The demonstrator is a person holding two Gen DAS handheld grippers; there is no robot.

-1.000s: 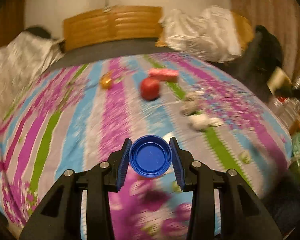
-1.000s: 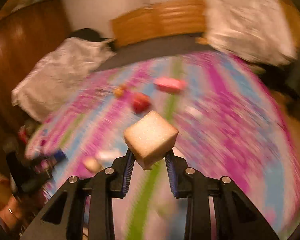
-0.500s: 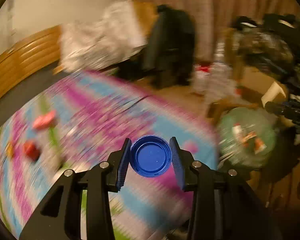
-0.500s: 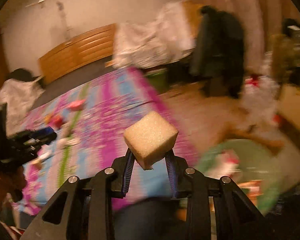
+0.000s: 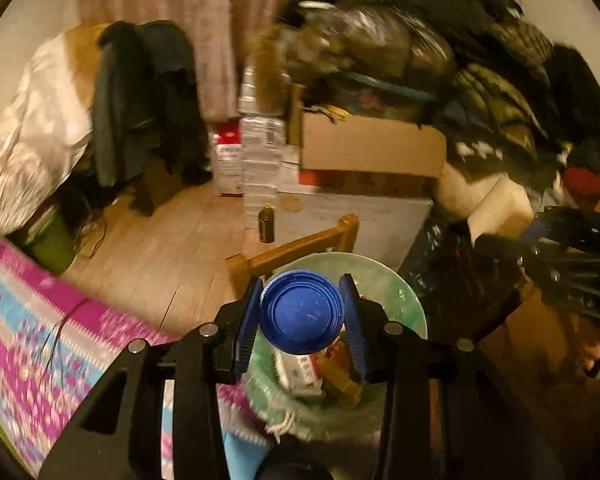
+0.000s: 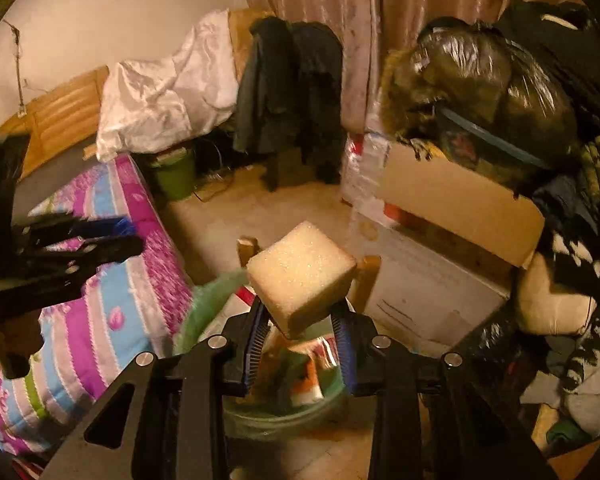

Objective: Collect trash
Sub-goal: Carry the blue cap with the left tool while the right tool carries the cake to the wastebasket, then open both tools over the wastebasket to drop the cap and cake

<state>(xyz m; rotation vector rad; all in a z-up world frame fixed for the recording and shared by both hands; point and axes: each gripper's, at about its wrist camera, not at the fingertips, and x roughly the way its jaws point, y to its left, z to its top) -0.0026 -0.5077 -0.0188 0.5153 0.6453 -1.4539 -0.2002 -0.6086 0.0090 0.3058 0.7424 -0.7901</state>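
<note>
My left gripper point(image 5: 301, 314) is shut on a round blue lid point(image 5: 301, 312), held over a bin lined with a green bag point(image 5: 407, 304) that has wrappers and cartons inside. My right gripper point(image 6: 300, 320) is shut on a pale yellow sponge cube point(image 6: 301, 274), and it hangs above the same green-lined bin point(image 6: 204, 312). The left gripper point(image 6: 100, 240) shows at the left edge of the right wrist view, over the bed. The right gripper point(image 5: 563, 240) shows dark and blurred at the right of the left wrist view.
The bed with its striped purple, blue and green cover point(image 6: 112, 296) lies just left of the bin. A wooden chair frame point(image 5: 296, 248) stands behind the bin. Cardboard boxes point(image 6: 455, 200), a black bag point(image 6: 483, 76), a draped dark jacket point(image 6: 288, 80) and a green bucket point(image 6: 176, 176) crowd the floor.
Both grippers swung away from the bed, where a red ball and scraps lay, to the right and now hang over the green-lined bin. The lid and the sponge stayed clamped throughout.
</note>
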